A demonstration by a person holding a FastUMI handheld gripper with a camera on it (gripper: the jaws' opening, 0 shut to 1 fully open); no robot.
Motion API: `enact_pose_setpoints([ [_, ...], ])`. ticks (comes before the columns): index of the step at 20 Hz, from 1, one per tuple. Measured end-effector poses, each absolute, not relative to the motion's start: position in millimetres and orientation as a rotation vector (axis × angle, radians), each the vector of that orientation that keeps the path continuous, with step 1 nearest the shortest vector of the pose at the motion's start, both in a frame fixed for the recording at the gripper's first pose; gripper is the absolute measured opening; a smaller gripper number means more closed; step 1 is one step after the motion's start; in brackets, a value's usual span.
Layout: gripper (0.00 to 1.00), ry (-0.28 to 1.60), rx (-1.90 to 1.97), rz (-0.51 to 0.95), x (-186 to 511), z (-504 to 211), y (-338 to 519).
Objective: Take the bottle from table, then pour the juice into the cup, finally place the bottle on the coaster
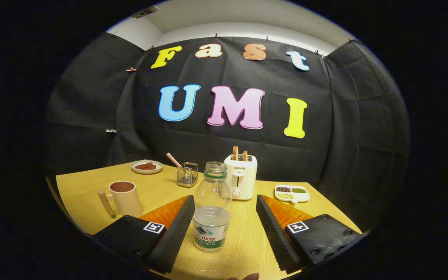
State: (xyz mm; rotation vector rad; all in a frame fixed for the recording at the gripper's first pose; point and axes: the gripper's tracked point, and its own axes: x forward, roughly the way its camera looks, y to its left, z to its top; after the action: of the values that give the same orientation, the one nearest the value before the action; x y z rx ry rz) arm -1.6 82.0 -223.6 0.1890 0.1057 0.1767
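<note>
Bottle (212, 208), a clear ribbed plastic cylinder left uncapped and partly filled, is seen upright on the smooth wood-grain counter (84, 190) between the spread jaws of the gripper (224, 233), neither ridged pad touching it, while a rounded handled cup (125, 198) is set nearby.

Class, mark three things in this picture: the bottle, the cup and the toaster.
bottle (212, 210): gripper view, on its clear body, between the open claw fingers.
cup (127, 200): gripper view, on its side wall, beside the handle.
toaster (243, 175): gripper view, on its front face, beyond the bottle.
</note>
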Motion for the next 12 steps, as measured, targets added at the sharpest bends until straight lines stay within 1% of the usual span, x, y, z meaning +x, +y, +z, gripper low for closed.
enact_pose_setpoints([
  [8,0.97,0.139,0.213,0.201,23,-259,107],
  [12,0.98,0.155,0.214,0.191,33,-273,114],
])
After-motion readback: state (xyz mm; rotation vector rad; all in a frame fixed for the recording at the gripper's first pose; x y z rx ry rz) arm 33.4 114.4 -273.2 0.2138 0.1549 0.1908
